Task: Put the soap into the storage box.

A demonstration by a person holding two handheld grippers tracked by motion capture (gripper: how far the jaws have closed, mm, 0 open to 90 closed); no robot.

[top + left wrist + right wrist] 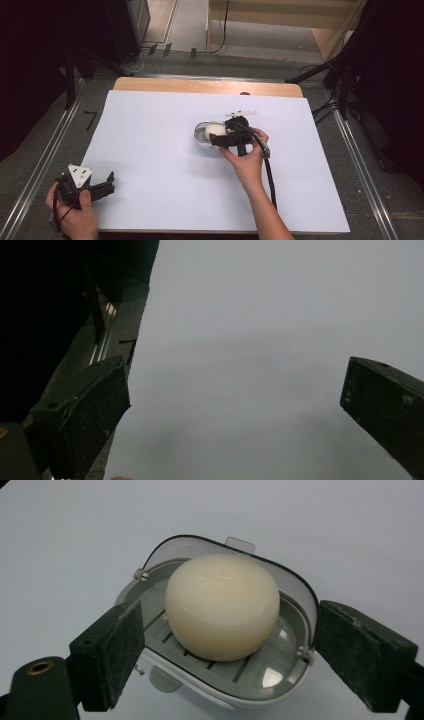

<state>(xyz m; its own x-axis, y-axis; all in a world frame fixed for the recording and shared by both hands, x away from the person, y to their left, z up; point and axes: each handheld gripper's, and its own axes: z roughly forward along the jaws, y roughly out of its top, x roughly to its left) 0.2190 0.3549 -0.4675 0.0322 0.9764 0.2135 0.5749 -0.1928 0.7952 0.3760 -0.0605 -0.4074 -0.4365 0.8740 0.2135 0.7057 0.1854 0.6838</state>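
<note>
Two spread jaws of the right gripper [225,660] flank, without pressing, the soap bar [222,605] sitting in its open soap dish [295,670] mid-table; likely slick, firm, light, so grip its rounded sides; left gripper [102,187] idles open.

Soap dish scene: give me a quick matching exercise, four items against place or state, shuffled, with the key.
1. soap
2. soap dish
3. left gripper
4. right gripper

A. open, jaws either side of the dish
B. near table corner, open over bare white sheet
C. cream, rounded, resting on the slatted tray
D. grey-white, hinged clear lid raised

Pairs: 1-C, 2-D, 3-B, 4-A
</note>
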